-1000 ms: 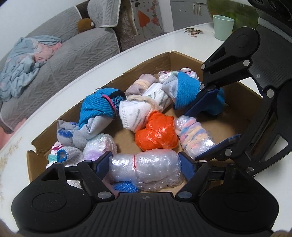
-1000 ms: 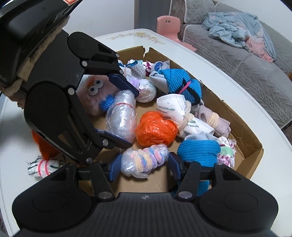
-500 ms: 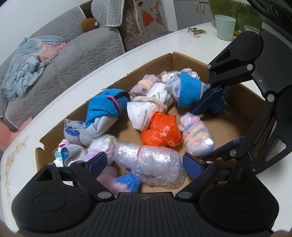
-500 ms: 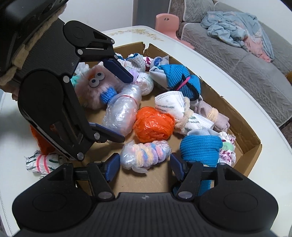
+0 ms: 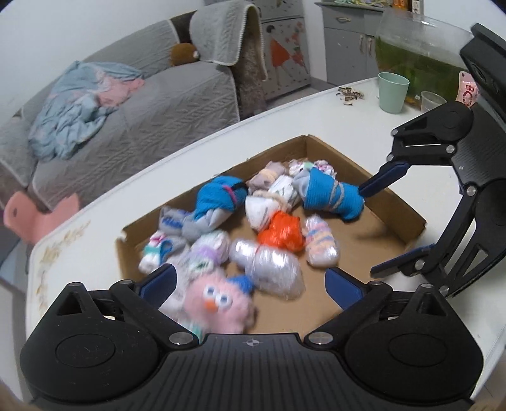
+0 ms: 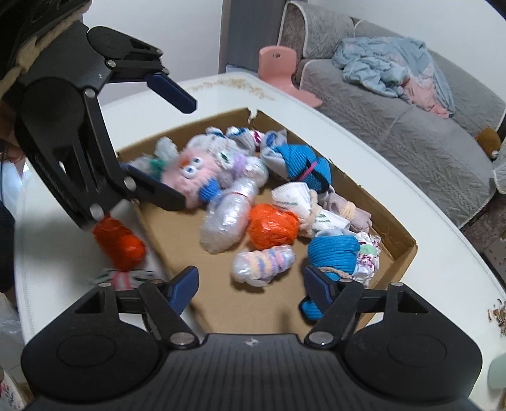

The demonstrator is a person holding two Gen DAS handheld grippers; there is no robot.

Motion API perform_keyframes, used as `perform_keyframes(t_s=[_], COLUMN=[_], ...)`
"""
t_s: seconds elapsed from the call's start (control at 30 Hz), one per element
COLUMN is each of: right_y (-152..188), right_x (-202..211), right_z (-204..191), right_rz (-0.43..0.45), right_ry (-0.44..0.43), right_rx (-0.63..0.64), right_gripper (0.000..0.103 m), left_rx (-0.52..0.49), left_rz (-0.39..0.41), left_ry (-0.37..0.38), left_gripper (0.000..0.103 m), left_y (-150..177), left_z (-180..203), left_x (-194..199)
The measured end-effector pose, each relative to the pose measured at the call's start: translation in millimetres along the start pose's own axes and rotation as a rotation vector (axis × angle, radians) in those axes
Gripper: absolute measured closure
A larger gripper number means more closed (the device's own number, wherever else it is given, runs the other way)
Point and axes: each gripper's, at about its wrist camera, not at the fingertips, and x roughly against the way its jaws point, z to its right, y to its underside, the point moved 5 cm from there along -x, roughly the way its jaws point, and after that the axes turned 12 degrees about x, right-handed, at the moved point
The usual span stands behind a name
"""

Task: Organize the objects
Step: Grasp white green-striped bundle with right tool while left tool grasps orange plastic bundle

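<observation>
White rounded table (image 5: 196,151), faint floral print nr edge. Behind: grey quilted sofa (image 5: 151,95) w/ crumpled blue-pink blanket (image 5: 79,104), brown plush (image 5: 183,53) on backrest. Pink plastic stool (image 6: 278,63) betw table & sofa. Grey cabinet (image 5: 344,41) at back, white wall (image 5: 79,25). Glass tank (image 5: 420,57), greenish water; mint cup (image 5: 393,92) beside. Soft indoor light.

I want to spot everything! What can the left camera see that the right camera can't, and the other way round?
Only the left view shows the green cup and fish tank. Only the right view shows the orange bundle and striped bundle lying on the table outside the box. Both show the box, the pink fuzzy toy, the orange ball inside, the sofa and the pink chair.
</observation>
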Motion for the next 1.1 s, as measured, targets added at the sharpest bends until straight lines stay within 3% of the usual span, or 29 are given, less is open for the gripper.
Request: perform_keyframes(t_s=[0.2,0.3,0.43,0.7,0.9,1.1], right_y=[-6,-8,-8,-5,-4,-6], right_x=[15,14,5,-25,-41,-54], right_z=[-34,-60,-84,-109,-109,-108], right_rz=[0.025,0.016,0.005,-0.04,-0.046,-0.046], right_ry=[-0.013,-0.037,-0.078,-0.112,-0.111,-0.141], right_rx=[-0.003,0.018,0.026,0.027,0.034,0.008], right_gripper=[0.024,0.021,0.02,0.02,0.019,0.02], left_rx=[0.001,0.052,0.167,0.531,0.576,0.526], left_rz=[-0.047,-0.091,-0.145,-0.217,-0.201,-0.171], left_ry=[-0.038,-0.039,-0.035,-0.035,-0.069,-0.073], left_gripper=[0.001,0.001,0.001,0.001,0.001,0.001], left_y=[39,64,93,131,131,125], left_z=[5,8,2,-37,-50,-44], left_x=[26,30,32,37,37,36])
